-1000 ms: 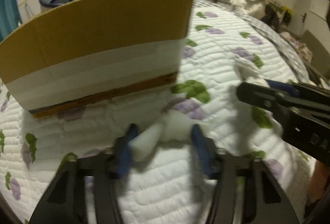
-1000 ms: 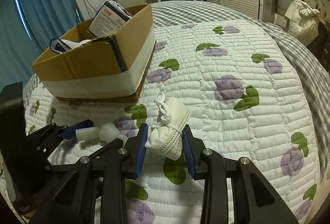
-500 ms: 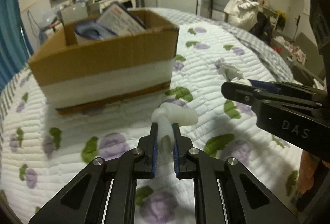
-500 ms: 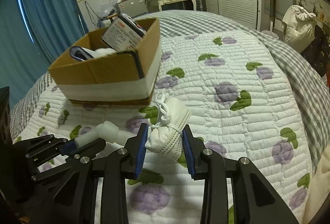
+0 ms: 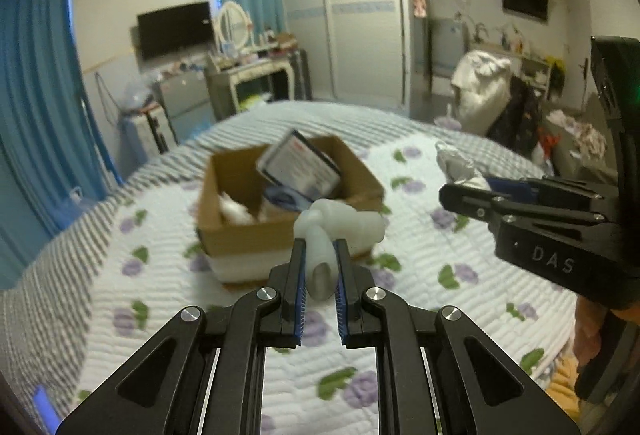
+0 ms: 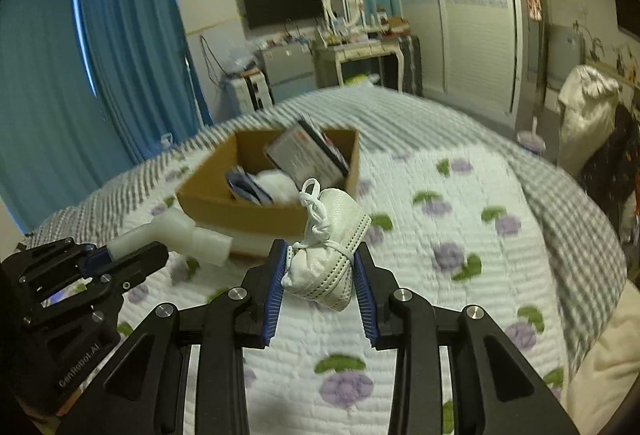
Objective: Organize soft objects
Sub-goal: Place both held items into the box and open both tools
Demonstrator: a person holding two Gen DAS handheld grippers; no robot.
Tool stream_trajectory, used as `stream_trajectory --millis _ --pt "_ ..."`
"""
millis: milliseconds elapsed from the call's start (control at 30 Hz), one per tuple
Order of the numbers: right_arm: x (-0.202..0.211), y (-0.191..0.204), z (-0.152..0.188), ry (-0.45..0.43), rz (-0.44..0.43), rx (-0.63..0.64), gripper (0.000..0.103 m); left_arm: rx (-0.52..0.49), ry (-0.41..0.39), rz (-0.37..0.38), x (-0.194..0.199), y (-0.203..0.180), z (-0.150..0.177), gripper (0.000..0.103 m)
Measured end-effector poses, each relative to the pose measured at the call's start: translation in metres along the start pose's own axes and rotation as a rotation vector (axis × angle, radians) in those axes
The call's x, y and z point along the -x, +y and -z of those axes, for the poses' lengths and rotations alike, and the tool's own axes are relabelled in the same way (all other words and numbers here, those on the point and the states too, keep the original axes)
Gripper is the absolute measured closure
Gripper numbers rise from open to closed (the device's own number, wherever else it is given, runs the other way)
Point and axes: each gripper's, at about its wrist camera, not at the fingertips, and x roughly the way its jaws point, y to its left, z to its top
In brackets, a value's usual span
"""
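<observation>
My left gripper (image 5: 320, 255) is shut on a white T-shaped soft tube piece (image 5: 340, 225) and holds it up above the bed, short of an open cardboard box (image 5: 240, 231). My right gripper (image 6: 320, 259) is shut on a small white baby shoe (image 6: 332, 235) with laces, also raised above the bed. The box (image 6: 240, 211) holds a printed packet (image 6: 308, 159), a blue item and something white and fluffy. The left gripper and the tube piece (image 6: 180, 233) show at the left of the right wrist view; the right gripper (image 5: 480, 191) shows at the right of the left wrist view.
The box sits on a white quilt (image 6: 460, 275) with purple flowers over a grey checked bedspread (image 6: 560, 203). Blue curtains (image 6: 120, 75), a TV and a dresser stand beyond the bed. A white bag (image 5: 480, 87) sits at the far right.
Both grippers have risen well above the quilt with their objects. The left gripper closed on the tube piece earlier. The box now appears lower and farther, with its inside in view.
</observation>
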Motion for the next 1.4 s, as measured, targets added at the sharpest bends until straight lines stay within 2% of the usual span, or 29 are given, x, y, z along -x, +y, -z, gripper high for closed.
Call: stream_trajectory --millis 167,400,667,800,833,867,900,933,967,1000,1033,1133,1267,1400 --pt "-0.009 0.014 -0.034 -0.038 -0.03 0.047 0.07 -0.006 -0.038 -0.042 -0.003 0.019 -0.02 0.091" --pt "-0.063 0.017 -0.066 -0.019 -0.045 0.055 0.07 0.006 -0.028 -0.087 -0.053 0.047 -0.047 0.09" --pt "-0.144 0.008 -0.071 0.068 -0.061 0.029 0.069 -0.008 0.042 -0.089 -0.128 0.061 -0.048 0.09" --pt "-0.169 0.0 -0.066 0.088 -0.071 0.017 0.068 -0.025 0.065 -0.084 -0.153 0.059 -0.042 0.084" --pt "-0.174 -0.001 -0.065 0.089 -0.073 0.017 0.067 -0.032 0.065 -0.085 -0.158 0.059 -0.039 0.084" --pt "-0.178 -0.002 -0.066 0.089 -0.069 0.016 0.062 -0.038 0.058 -0.099 -0.161 0.059 -0.038 0.084" --pt "-0.18 -0.004 -0.065 0.086 -0.06 0.013 0.051 -0.04 0.056 -0.107 -0.163 0.06 -0.039 0.084" --pt "-0.181 -0.006 -0.065 0.082 -0.054 0.009 0.046 -0.042 0.06 -0.122 -0.166 0.061 -0.039 0.078" --pt "-0.18 -0.008 -0.066 0.075 -0.051 0.002 0.044 -0.037 0.066 -0.133 -0.168 0.062 -0.04 0.059" --pt "-0.18 -0.011 -0.067 0.071 -0.051 -0.004 0.044 -0.024 0.067 -0.14 -0.168 0.064 -0.04 0.036" --pt "-0.178 -0.013 -0.068 0.069 -0.051 -0.012 0.044 -0.005 0.052 -0.147 -0.165 0.067 -0.04 0.031" --pt "-0.167 -0.018 -0.073 0.054 -0.039 -0.013 0.043 0.023 0.026 -0.155 -0.15 0.071 -0.045 0.031" --pt "-0.127 -0.016 -0.089 0.007 -0.022 -0.01 0.043 0.035 -0.012 -0.168 -0.117 0.069 -0.059 0.031" --pt "-0.064 -0.007 -0.111 -0.063 0.002 0.007 0.041 0.052 -0.108 -0.181 -0.049 0.065 -0.083 0.031"
